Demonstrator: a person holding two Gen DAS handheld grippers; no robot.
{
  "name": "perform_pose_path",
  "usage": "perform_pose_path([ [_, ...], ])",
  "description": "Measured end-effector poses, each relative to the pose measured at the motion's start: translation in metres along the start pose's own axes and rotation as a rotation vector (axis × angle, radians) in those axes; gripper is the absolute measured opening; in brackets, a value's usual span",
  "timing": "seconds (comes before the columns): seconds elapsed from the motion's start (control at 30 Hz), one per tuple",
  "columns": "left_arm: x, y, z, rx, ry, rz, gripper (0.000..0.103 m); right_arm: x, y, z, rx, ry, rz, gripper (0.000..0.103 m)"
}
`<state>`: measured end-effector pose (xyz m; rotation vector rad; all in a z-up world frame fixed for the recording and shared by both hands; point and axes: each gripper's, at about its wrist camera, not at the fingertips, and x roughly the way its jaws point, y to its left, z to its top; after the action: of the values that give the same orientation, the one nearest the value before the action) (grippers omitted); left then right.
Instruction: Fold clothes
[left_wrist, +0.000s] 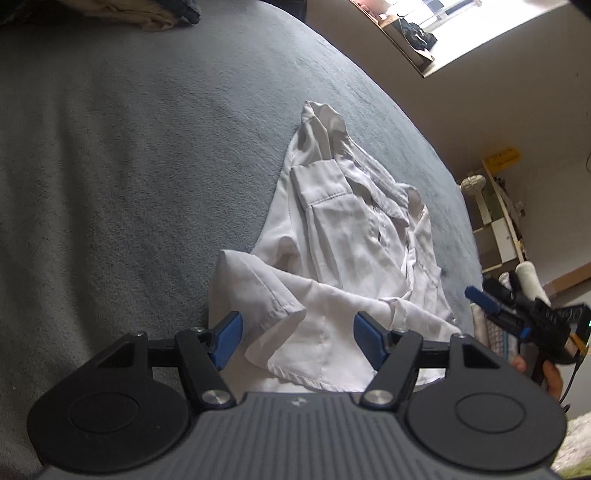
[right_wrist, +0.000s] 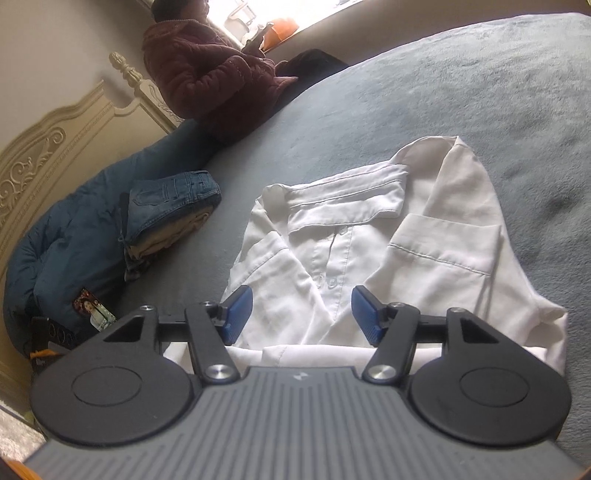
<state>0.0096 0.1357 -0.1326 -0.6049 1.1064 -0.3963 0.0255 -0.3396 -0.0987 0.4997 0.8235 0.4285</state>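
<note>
Meanwhile, a crumpled white shirt (left_wrist: 354, 236) is seen spread on the grey blanket (left_wrist: 129, 166), while the left gripper (left_wrist: 297, 339) and right gripper (right_wrist: 302, 314) are held wide open above it, both empty.

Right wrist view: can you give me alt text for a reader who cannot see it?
A white shirt lies rumpled on a grey bed, with the open right gripper just above its near edge, holding nothing. Folded jeans sit to the left by a blue quilt; a person in a maroon jacket sits behind.
</note>
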Motion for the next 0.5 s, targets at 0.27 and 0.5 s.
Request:
perform_pose_path([
  [0.27,0.011,0.017,0.009,-0.132,0.05,-0.04,0.068,-0.06,-0.059,-0.007,0.179,-0.027,-0.105,0.079],
  [0.5,0.02,0.025,0.011,-0.212,0.05,-0.066,0.066,-0.08,-0.116,-0.032,0.457,-0.022,-0.15,0.082],
])
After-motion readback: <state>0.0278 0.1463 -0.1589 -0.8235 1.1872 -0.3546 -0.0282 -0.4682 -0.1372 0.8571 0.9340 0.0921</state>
